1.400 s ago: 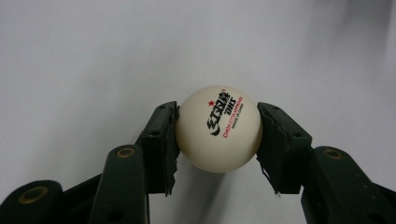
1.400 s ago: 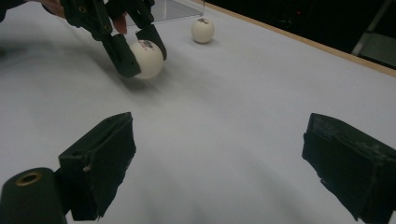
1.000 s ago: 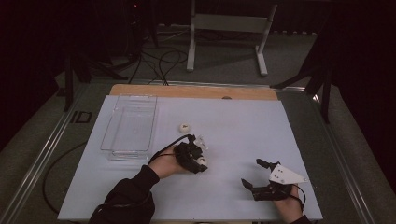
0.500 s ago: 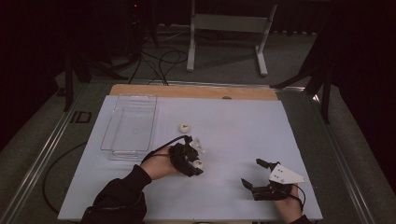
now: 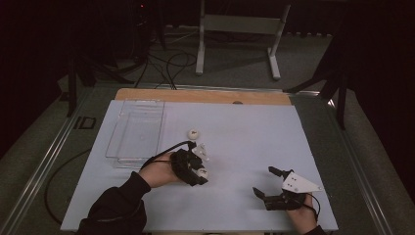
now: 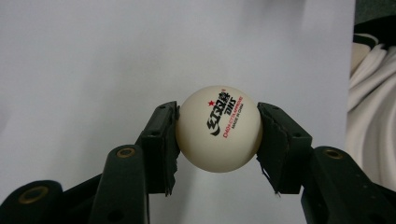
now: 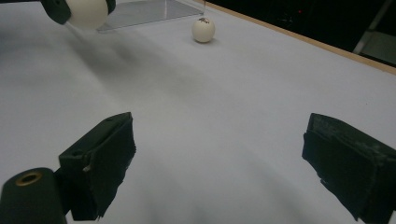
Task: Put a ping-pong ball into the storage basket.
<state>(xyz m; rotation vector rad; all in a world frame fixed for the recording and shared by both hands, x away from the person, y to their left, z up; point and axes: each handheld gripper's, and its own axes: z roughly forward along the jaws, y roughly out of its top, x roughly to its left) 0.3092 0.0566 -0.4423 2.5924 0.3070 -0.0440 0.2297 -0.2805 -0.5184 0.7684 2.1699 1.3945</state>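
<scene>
A white table-tennis ball (image 6: 218,129) is being held between the two black pads of the left hand-held gripper (image 6: 218,133); in the left gripper view the pads are being pressed against opposite sides of the ball, whose printed red and black lettering is being turned toward the camera. In the high view this left hand-held gripper (image 5: 198,166) is being carried by a hand coming out of a dark sleeve (image 5: 115,205), over the middle of the white tabletop (image 5: 244,127) and somewhat toward its near edge; whether the ball is being kept clear of the surface cannot be told from that view. A second white ball (image 5: 194,133) is being left lying on the tabletop just beyond the left hand-held gripper, toward the far edge, and it is also being shown in the right gripper view (image 7: 203,29). A clear plastic tray (image 5: 137,132) is being shown beside that ball, toward the left edge of the tabletop. The right hand-held gripper (image 5: 268,182) is being held near the near right corner of the tabletop, well apart from both balls; its jaws are being kept wide, with nothing between the pads (image 7: 109,158).
</scene>
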